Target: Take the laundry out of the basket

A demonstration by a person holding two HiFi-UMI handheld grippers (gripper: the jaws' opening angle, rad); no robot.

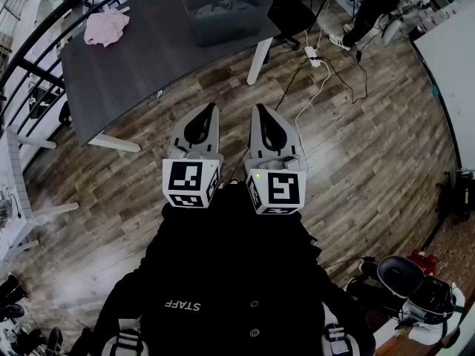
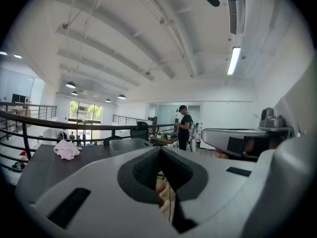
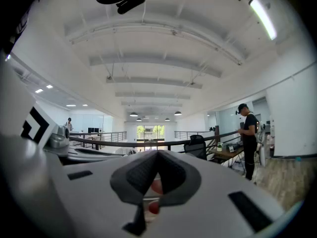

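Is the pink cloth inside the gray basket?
No, the pink cloth lies on the table, well apart from the basket.

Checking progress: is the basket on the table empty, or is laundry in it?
Not empty: grey cloth lies inside the basket; a pink cloth lies outside it on the table.

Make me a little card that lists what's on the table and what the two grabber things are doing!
table: dark top, white legs
basket: grey, stands on the table
grey laundry: inside the basket
pink cloth: crumpled on the table, apart from the basket
left gripper: fingers shut, holds nothing, over the floor short of the table
right gripper: fingers shut, holds nothing, beside the left one
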